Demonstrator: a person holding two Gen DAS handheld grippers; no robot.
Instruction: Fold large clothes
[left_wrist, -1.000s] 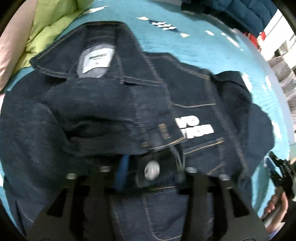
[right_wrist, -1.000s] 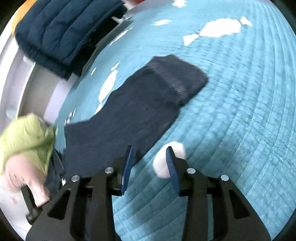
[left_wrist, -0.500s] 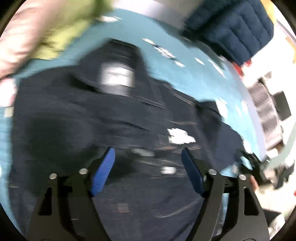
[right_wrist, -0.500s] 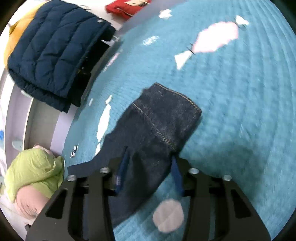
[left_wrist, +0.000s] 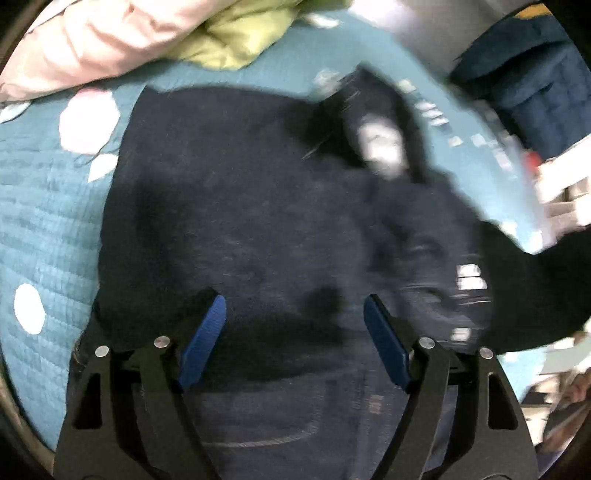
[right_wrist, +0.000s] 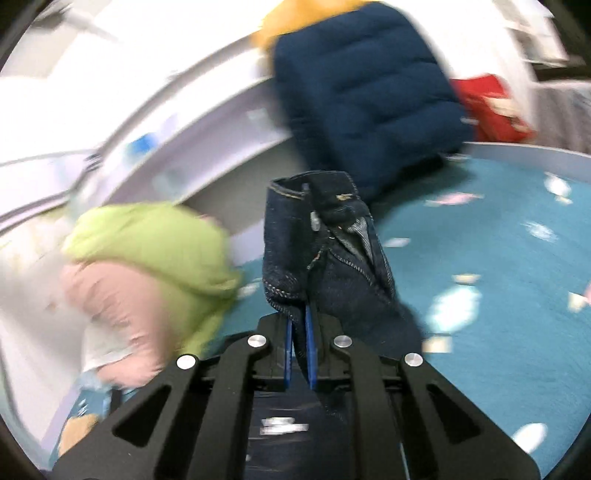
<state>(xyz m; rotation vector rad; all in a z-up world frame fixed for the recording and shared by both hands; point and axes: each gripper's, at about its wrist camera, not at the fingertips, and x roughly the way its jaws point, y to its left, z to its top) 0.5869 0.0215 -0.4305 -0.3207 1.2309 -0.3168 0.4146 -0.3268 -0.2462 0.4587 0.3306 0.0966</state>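
A dark denim jacket lies spread on the teal bedspread, its collar with a white label at the far right. My left gripper is open and empty just above the jacket's body. My right gripper is shut on the cuff of the jacket's sleeve and holds it lifted above the bedspread. The left wrist view is blurred.
Pink and green bedding lies at the far edge, also in the right wrist view. A navy quilted jacket and a red item sit beyond the bed rim. A white shelf stands at right.
My left gripper let go of the jacket's front and opened, then swung left. My right gripper closed on the sleeve cuff and lifted it off the bedspread.
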